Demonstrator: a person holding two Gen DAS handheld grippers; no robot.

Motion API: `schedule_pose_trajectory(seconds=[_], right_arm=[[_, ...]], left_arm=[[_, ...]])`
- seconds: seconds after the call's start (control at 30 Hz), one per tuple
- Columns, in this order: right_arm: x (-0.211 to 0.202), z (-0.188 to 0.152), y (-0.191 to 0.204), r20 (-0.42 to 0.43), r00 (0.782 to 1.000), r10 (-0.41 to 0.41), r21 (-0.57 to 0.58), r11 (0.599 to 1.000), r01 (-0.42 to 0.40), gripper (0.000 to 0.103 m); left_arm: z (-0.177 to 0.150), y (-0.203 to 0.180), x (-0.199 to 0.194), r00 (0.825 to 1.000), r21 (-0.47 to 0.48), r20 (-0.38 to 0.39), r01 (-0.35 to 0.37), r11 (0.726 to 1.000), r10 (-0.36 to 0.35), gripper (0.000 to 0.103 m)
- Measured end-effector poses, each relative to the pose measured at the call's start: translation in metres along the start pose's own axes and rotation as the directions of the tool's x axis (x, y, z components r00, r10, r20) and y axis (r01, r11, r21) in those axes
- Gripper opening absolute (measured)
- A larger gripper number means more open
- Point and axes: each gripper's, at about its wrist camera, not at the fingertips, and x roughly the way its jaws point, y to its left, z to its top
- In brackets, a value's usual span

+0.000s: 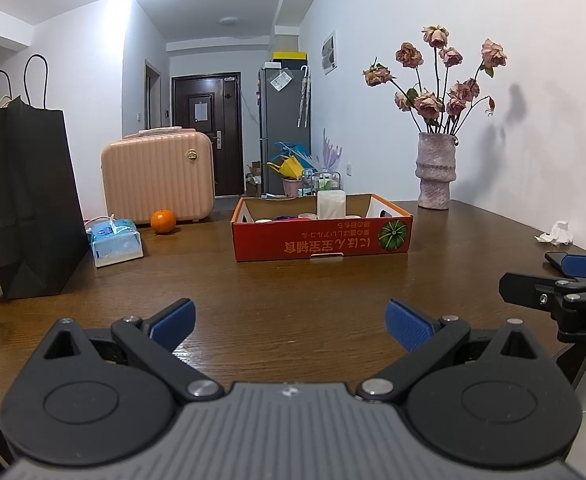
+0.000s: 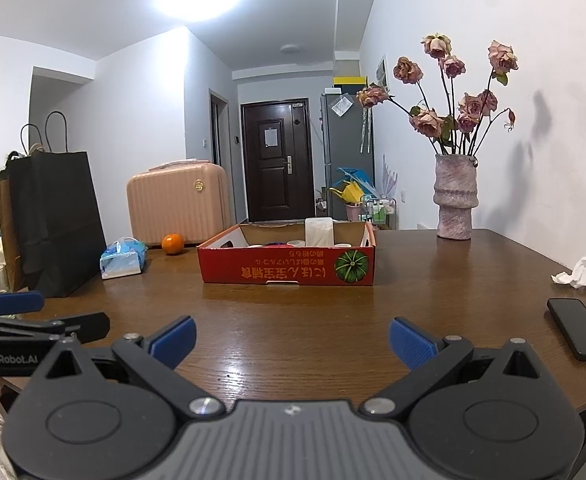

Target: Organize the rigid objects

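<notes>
A red cardboard box (image 1: 321, 240) with a watermelon print stands mid-table; it also shows in the right wrist view (image 2: 287, 270). Inside it are a tall white container (image 1: 331, 204) and several low items, mostly hidden by the wall. My left gripper (image 1: 290, 322) is open and empty, low over the near table, well short of the box. My right gripper (image 2: 292, 340) is open and empty, beside the left one. The right gripper also shows at the right edge of the left wrist view (image 1: 529, 276).
A black paper bag (image 1: 29, 196), a tissue pack (image 1: 117, 242), an orange (image 1: 163, 221) and a pink suitcase (image 1: 159, 176) stand at the left. A vase of roses (image 1: 435, 170) and crumpled tissue (image 1: 557, 233) are at the right. A black phone (image 2: 579, 328) lies near the right edge.
</notes>
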Motion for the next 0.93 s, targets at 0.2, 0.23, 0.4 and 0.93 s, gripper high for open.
schedule_pose_trajectory(seconds=[0.2,0.23,0.4,0.93], right_arm=[[0.001,-0.001,-0.002,0.000,1.000,-0.007,0.007,1.000,0.007,0.103],[0.000,-0.001,-0.002,0.000,1.000,-0.008,0.007,1.000,0.008,0.103],[0.001,-0.001,-0.002,-0.003,1.000,-0.006,0.006,1.000,0.006,0.103],[0.025,-0.007,-0.011,-0.051,0.998,-0.021,0.023,0.999,0.022,0.103]], left_arm=[[0.000,-0.001,-0.001,1.000,0.007,0.010,-0.001,1.000,0.001,0.103],[0.000,-0.001,-0.002,1.000,0.009,0.014,0.001,1.000,-0.001,0.103],[0.001,0.000,-0.002,1.000,0.017,0.022,-0.004,1.000,0.003,0.103],[0.002,0.001,0.025,0.999,-0.030,-0.041,-0.016,0.999,0.015,0.103]])
